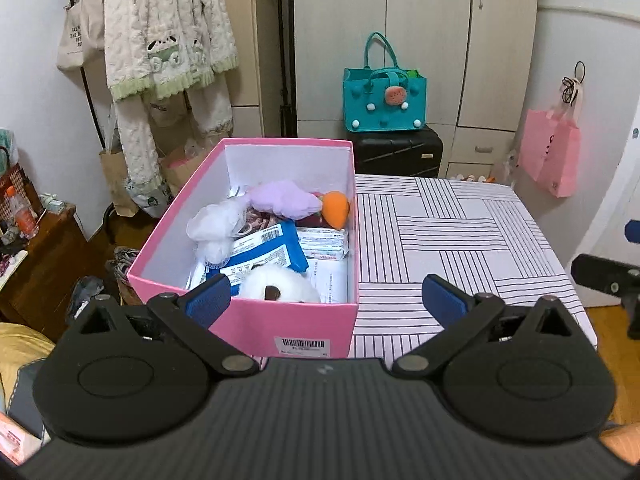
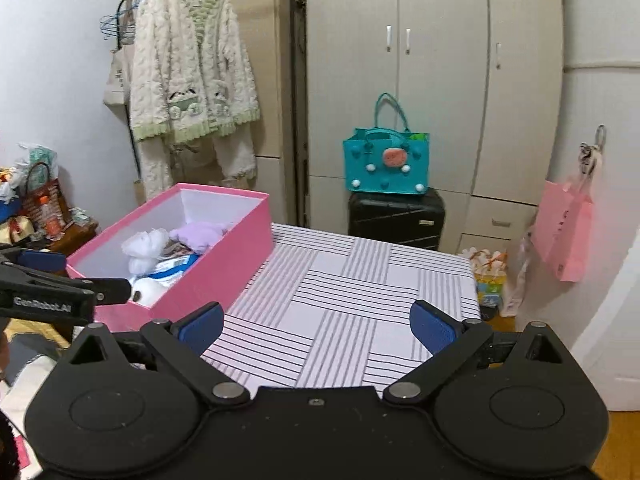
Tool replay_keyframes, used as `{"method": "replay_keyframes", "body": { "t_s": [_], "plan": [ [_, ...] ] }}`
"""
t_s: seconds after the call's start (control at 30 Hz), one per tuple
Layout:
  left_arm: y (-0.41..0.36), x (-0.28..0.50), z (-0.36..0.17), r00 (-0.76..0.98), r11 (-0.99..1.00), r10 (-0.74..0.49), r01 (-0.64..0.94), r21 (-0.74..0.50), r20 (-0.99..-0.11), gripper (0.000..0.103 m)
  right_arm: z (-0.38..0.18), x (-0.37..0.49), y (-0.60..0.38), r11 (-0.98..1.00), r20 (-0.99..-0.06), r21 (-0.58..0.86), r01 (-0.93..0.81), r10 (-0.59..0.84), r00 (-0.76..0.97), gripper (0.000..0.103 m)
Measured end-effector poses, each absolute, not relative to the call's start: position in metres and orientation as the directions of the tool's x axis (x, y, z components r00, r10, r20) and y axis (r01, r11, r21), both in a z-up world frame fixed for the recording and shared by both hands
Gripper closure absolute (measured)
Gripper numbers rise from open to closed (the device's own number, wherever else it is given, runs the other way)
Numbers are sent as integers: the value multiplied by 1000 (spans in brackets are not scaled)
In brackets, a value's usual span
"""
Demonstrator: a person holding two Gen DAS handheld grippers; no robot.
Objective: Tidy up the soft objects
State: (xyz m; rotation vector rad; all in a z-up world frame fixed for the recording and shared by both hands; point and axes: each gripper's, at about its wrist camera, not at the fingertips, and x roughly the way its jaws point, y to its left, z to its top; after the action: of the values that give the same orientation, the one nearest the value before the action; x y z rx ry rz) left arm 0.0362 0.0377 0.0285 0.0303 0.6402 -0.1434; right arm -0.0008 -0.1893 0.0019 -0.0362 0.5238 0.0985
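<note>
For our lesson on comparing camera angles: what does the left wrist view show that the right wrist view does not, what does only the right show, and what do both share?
Only the left wrist view shows the orange carrot plush and the barcode label on the box front. Only the right wrist view shows the left gripper from the side, beside the box. Both show the pink box, purple plush, white plush, teal bag and striped tablecloth.

White "GenRobot.AI" lettering on the left tongs (image 2: 60, 280) arm, barcode label on the pink box (image 1: 306, 347) front, digits unreadable
</note>
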Motion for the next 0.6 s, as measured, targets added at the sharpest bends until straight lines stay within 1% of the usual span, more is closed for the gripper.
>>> {"method": "replay_keyframes", "body": {
  "t_s": [0.13, 0.3, 0.47, 0.6],
  "plan": [
    [36, 32, 23, 806, 990, -107, 143, 15, -582, 0, -3, -4, -190, 997, -502, -6, -76, 62, 863, 2],
    [36, 30, 16, 815, 986, -138, 167, 0, -563, 0, -13, -12, -191, 999, -493, -10, -31, 22, 870, 2],
    [32, 23, 10, 837, 981, -164, 192, 0, -522, 0, -18, -18, -192, 1000, -472, -15, -3, -5, 882, 2],
    [30, 18, 6, 856, 980, -166, 197, 12, -489, 0, -23, -16, -193, 999, -492, -27, 31, -40, 870, 2]
  ]
}}
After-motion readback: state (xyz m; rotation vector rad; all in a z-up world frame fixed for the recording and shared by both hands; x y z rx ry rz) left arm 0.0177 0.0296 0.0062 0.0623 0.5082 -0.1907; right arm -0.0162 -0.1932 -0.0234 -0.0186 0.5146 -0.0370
